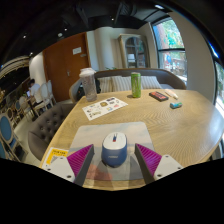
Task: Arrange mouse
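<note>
A white and blue mouse (pixel 115 150) sits at the near edge of a grey mouse pad (pixel 97 133) on the round wooden table (pixel 180 125). My gripper (pixel 115 149) is open. Its pink-purple pads stand at either side of the mouse, with a gap on both sides. The mouse rests on its own between the fingers (pixel 83 156).
Beyond the pad lie a printed sheet (pixel 105 106), a clear pitcher (pixel 88 82), a green can (pixel 136 85), a dark box (pixel 159 96) and a teal item (pixel 175 104). A yellow card (pixel 55 155) lies by the left finger. Chairs (pixel 40 100) stand to the left.
</note>
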Motion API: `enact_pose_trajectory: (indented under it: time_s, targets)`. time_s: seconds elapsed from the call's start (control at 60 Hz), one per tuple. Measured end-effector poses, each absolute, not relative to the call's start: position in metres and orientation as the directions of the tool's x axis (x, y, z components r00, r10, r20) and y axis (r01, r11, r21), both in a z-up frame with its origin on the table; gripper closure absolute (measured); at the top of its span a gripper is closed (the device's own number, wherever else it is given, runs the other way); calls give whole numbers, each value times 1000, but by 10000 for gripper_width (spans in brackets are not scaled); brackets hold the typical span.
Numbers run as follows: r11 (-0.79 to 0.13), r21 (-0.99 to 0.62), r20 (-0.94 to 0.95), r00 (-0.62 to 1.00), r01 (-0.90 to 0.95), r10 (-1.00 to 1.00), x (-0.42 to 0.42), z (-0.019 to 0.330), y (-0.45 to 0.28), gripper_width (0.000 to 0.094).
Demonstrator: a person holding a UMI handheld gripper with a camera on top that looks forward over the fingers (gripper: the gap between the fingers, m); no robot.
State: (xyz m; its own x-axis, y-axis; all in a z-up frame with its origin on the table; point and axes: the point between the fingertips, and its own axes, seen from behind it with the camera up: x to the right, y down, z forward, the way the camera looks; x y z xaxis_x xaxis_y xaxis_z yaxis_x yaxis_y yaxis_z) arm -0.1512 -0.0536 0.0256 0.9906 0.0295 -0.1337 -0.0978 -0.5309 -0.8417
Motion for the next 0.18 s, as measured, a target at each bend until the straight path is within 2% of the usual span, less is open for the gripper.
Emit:
enact_pose_trajectory:
  time_s: [0.183]
  targets:
    - [-497, -863, -122, 992, -95, 22, -121, 44, -118, 95]
